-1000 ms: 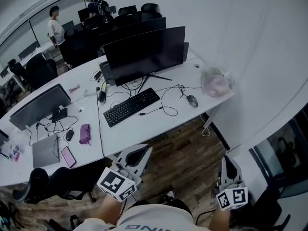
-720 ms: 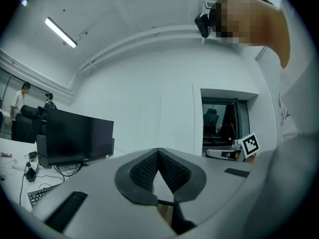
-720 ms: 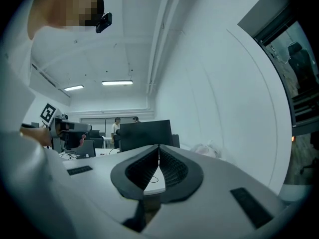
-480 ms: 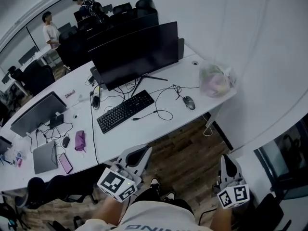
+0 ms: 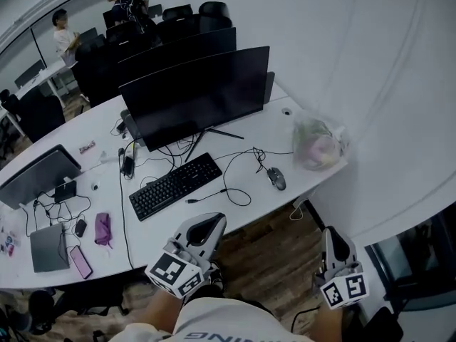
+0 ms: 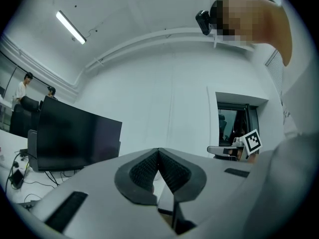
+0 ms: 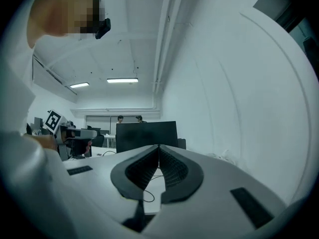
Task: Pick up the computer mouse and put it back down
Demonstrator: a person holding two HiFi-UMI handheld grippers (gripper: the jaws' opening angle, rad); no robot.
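Holding my left gripper [image 5: 205,228] and right gripper [image 5: 335,244] pressed together and empty, I have not started: the mouse [image 5: 276,179] lies untouched on the counter [image 5: 302,180], right of centre.

The head view looks steeply down from high up on the desk [image 5: 157,228] and floor [image 5: 271,242], with the left gripper [image 5: 205,225] and right gripper [image 5: 335,244] close below. Each gripper view sits right behind its jaws (very near) and looks level. All three see the monitor [image 5: 196,91].

A black keyboard [image 5: 176,185] lies before a dark monitor [image 5: 196,96], plastic bag [image 5: 316,144] nearby.
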